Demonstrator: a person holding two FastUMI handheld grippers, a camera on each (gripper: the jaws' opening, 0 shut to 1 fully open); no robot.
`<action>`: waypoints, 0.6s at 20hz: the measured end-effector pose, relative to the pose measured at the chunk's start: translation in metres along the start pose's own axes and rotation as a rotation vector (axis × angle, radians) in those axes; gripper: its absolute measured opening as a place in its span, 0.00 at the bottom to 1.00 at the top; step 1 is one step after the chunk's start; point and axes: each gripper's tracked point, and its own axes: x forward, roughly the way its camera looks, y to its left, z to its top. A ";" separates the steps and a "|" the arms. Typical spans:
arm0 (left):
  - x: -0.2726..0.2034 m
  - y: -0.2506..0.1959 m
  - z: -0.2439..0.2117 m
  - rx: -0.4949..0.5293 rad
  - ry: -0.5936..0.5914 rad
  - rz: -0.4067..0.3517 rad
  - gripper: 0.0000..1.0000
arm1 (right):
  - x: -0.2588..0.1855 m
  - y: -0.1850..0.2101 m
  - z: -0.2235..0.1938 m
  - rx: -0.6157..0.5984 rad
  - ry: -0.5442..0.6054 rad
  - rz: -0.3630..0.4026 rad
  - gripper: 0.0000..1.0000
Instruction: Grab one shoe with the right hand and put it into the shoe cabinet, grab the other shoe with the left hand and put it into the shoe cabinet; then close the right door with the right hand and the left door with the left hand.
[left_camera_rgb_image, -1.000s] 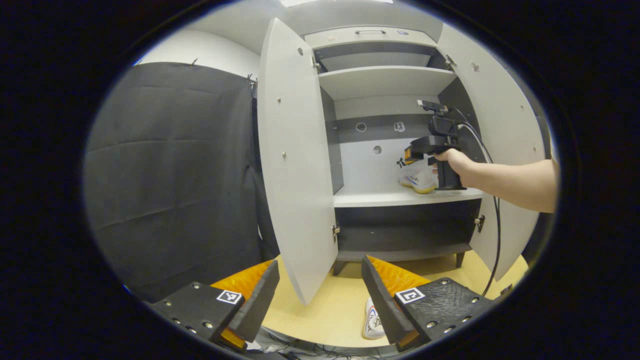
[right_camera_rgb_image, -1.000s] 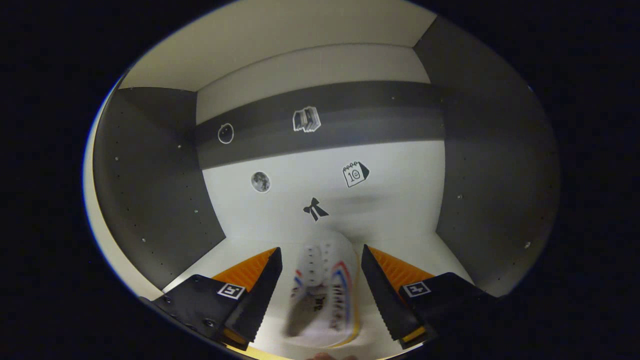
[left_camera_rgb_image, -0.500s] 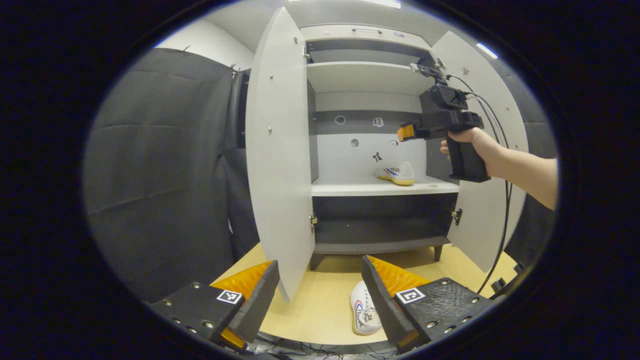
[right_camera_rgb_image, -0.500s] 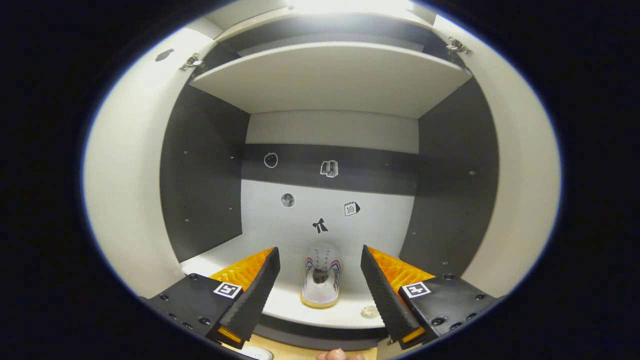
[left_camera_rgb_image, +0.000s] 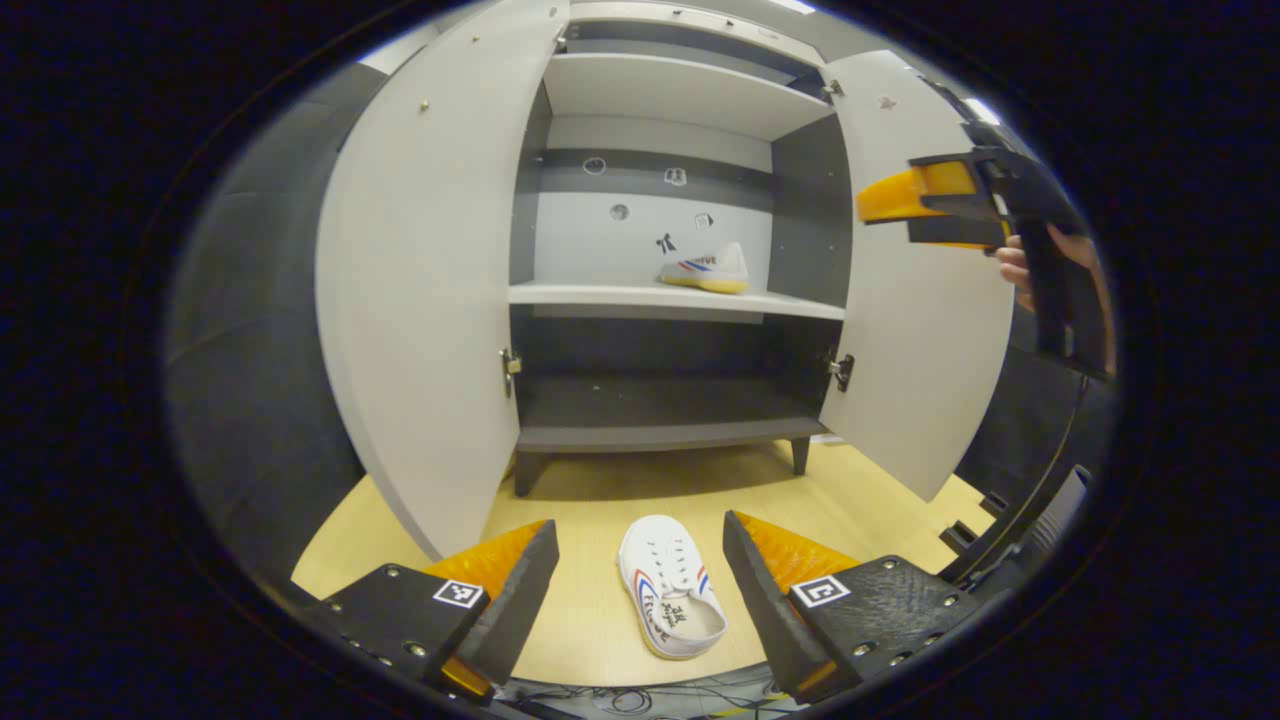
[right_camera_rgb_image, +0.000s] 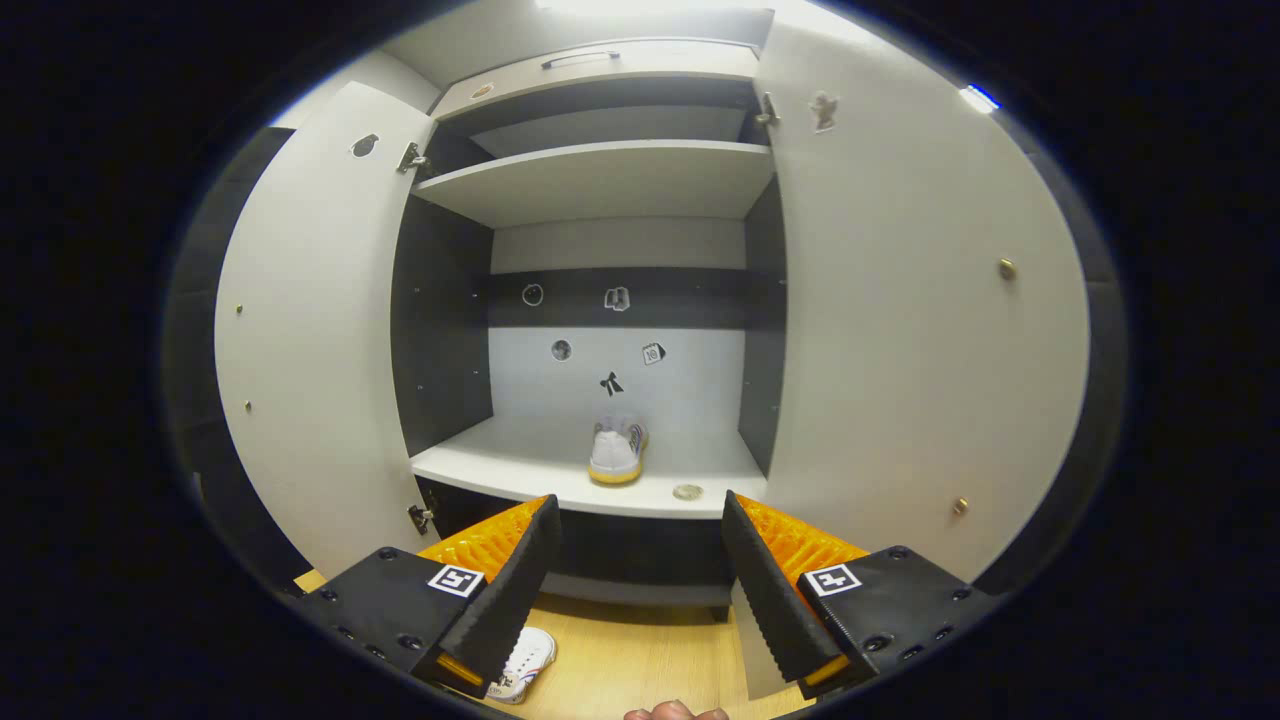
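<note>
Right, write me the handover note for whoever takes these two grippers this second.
Left gripper: open, empty, hanging over the second shoe, which lies on the wooden floor in front of the cabinet.
Right gripper: open, empty, outside the cabinet and facing its middle shelf.
Done: first shoe sits on the middle shelf, toward the right side.
Both doors stand open: left door, right door.
Left to do: pick up the floor shoe with the left gripper and shelve it, then close the right door with the right gripper and the left door with the left.
</note>
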 end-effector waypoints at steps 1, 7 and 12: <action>0.012 -0.003 -0.009 -0.002 0.022 -0.021 0.94 | -0.013 -0.009 -0.007 0.008 0.010 -0.019 1.00; 0.068 0.004 -0.080 -0.008 0.200 -0.048 0.95 | -0.086 -0.051 -0.054 0.046 0.073 -0.126 1.00; 0.100 0.010 -0.130 -0.033 0.332 -0.054 0.94 | -0.141 -0.098 -0.090 0.067 0.147 -0.258 1.00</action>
